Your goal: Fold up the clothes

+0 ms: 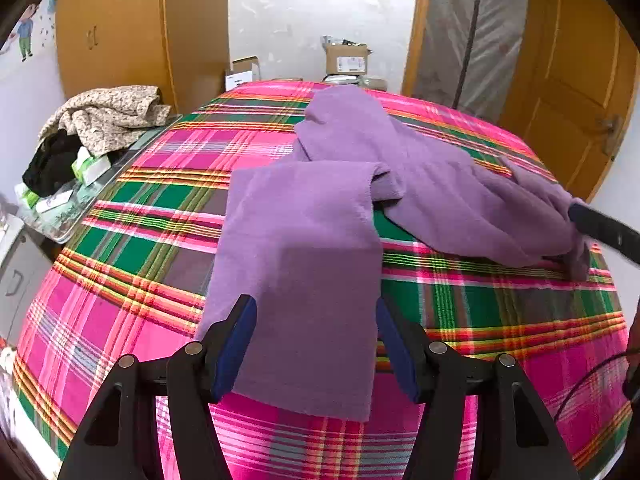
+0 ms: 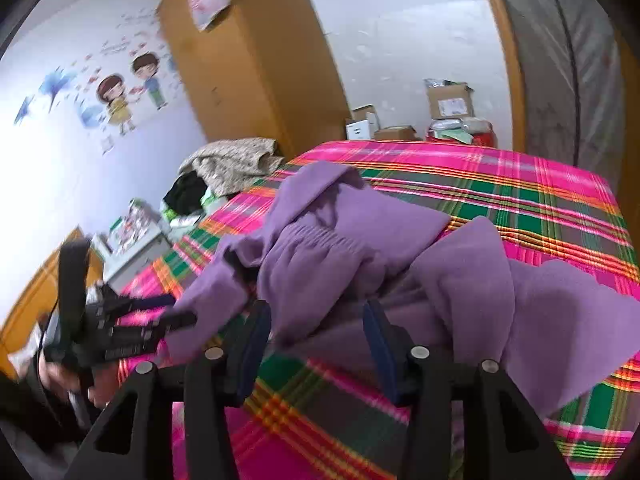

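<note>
the soft, limp purple fleece trousers (image 1: 304, 240) sprawl across the bed's (image 1: 120, 248) near edge, both the left claw (image 1: 316, 344) and right claw (image 2: 316, 340) spread, gripping nothing; best pinched at the elastic waistband (image 2: 320, 240).

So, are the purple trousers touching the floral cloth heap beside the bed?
Apart. Left wrist view shows bare plaid sheet between the purple trousers and the floral cloth heap.

Plain purple trousers (image 1: 320, 216) lie on a bedsheet (image 1: 120, 280) checked in pink, green, grey and orange. The far-left garment (image 1: 108, 114) is beige with speckles; the wardrobe (image 1: 132, 28) is orange-brown.
</note>
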`<state>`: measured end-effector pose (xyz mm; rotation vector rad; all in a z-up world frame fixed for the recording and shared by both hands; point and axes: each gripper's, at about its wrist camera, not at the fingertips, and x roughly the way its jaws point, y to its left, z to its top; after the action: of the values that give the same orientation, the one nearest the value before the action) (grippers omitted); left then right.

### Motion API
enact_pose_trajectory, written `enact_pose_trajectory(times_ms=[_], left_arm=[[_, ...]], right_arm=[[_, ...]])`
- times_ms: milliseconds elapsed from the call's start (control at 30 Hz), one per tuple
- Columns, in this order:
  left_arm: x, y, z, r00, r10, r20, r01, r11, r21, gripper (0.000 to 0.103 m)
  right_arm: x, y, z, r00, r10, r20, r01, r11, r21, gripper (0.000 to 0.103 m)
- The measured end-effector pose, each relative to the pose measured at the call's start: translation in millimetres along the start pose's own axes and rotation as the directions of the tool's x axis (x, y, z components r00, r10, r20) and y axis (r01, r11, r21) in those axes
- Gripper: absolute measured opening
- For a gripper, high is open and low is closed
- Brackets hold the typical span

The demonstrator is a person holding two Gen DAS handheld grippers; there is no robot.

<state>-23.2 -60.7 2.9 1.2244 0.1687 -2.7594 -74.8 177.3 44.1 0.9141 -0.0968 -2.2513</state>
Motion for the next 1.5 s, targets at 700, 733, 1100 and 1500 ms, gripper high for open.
enact_pose_trajectory(times_ms=[700,733,1100,1500], left_arm=[[33,-10,7,0.998,0.032,-0.046,-0.029,0.998,0.058,0.064],[35,-10,8,0.998,0.033,-0.046,-0.03,0.998,0.059,0.064],[49,-6,20,0.999,0.031,-0.029,-0.029,0.997,0.075,0.042],[63,11,45,0.998,0.057,-0.011,-0.056,0.996,0.07,0.0]], right_arm=[[59,-5,-8,0.988,0.076,-0.136,-0.067,0.995,0.068,0.013],[59,-5,-9,0.987,0.077,-0.138,-0.068,0.995,0.071,0.013],[60,-6,-16,0.986,0.072,-0.148,-0.059,0.994,0.089,0.013],[56,-5,-18,0.987,0.078,-0.14,-0.067,0.994,0.086,0.013]])
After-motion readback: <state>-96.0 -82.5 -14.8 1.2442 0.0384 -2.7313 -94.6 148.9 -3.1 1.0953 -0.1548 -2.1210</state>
